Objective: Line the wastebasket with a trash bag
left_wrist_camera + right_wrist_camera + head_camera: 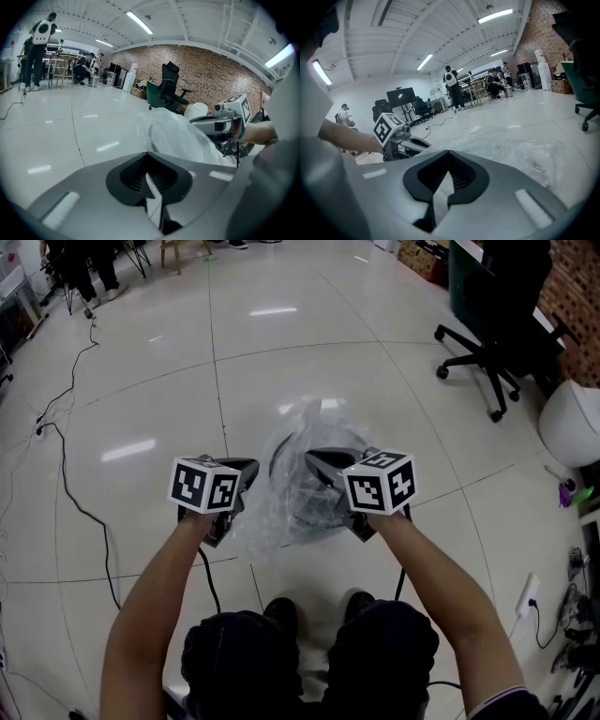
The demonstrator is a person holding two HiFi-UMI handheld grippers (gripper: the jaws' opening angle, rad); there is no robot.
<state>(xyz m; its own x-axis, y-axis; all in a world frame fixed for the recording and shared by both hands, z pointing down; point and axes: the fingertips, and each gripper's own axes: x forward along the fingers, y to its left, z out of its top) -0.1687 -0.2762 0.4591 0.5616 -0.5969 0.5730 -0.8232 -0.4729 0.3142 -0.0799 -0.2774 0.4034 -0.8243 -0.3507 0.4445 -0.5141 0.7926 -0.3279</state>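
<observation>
A round dark wastebasket [278, 454] stands on the floor in front of me, draped in a clear trash bag [314, 423]. My left gripper [247, 469] is at the bag's left edge. Its jaws are closed, with a thin strip of film [152, 192] pinched between them. My right gripper [315, 461] is over the basket's right side, also closed on a strip of the film [440, 192]. The bag [180, 136] bunches up between the two grippers, and crinkled film [520, 150] spreads beyond the right jaws. Each gripper shows in the other's view: the right gripper [208, 123] and the left gripper [419, 145].
A black office chair [487, 343] stands at the far right, with a white round container [572, 423] near it. A black cable [70, 474] runs across the floor at left. A power strip [528, 594] lies at right. My shoes [281, 613] are just behind the basket. People [40, 51] stand far off.
</observation>
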